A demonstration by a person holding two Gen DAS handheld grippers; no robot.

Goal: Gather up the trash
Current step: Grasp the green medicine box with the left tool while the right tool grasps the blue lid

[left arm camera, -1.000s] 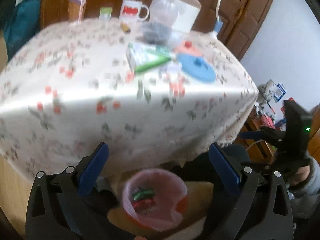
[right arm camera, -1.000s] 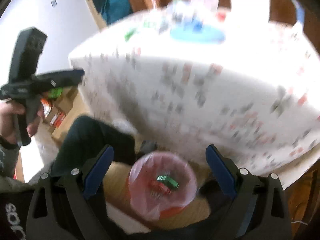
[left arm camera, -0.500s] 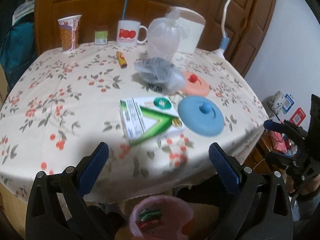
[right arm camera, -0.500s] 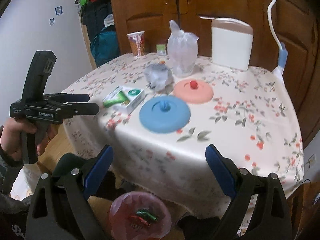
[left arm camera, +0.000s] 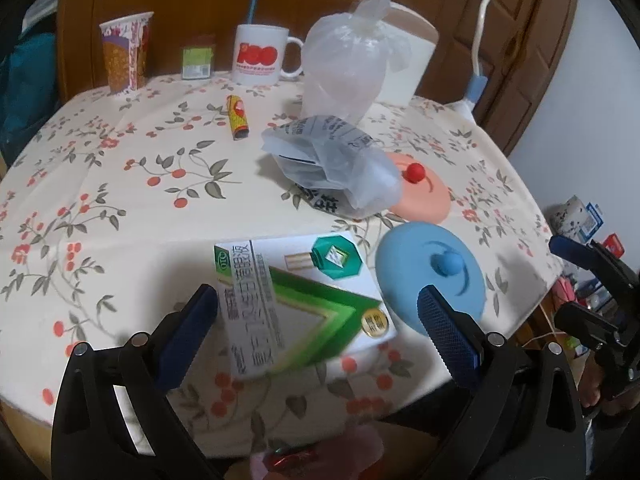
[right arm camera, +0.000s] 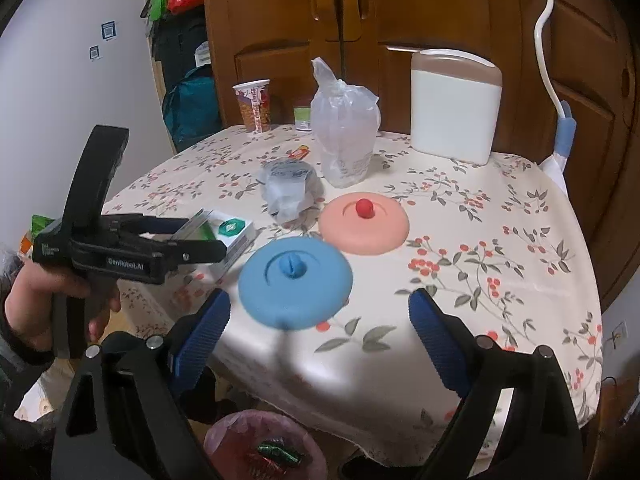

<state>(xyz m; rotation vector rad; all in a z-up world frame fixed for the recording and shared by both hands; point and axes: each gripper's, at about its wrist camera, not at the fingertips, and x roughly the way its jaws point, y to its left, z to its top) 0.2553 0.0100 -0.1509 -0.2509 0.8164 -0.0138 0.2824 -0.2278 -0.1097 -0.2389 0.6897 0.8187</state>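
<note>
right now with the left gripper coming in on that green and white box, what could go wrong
1. The green and white box lies near the table edge, between the open left gripper fingers; a nudge instead of a clean grip may push it off, perhaps missing the pink-lined bin below.
2. The blue lid sits right beside the box, so the right-hand finger could catch it.
3. The crumpled plastic bag behind could snag.

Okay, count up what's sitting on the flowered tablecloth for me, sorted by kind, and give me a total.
Round lids: 2, blue lid and pink lid
Plastic bags: 2, clear bag and grey bag
Cups: 2, paper cup and white mug
Boxes: 2, green-and-white carton and small green box
Small wrapper: 1
White container: 1
Total: 10
</note>
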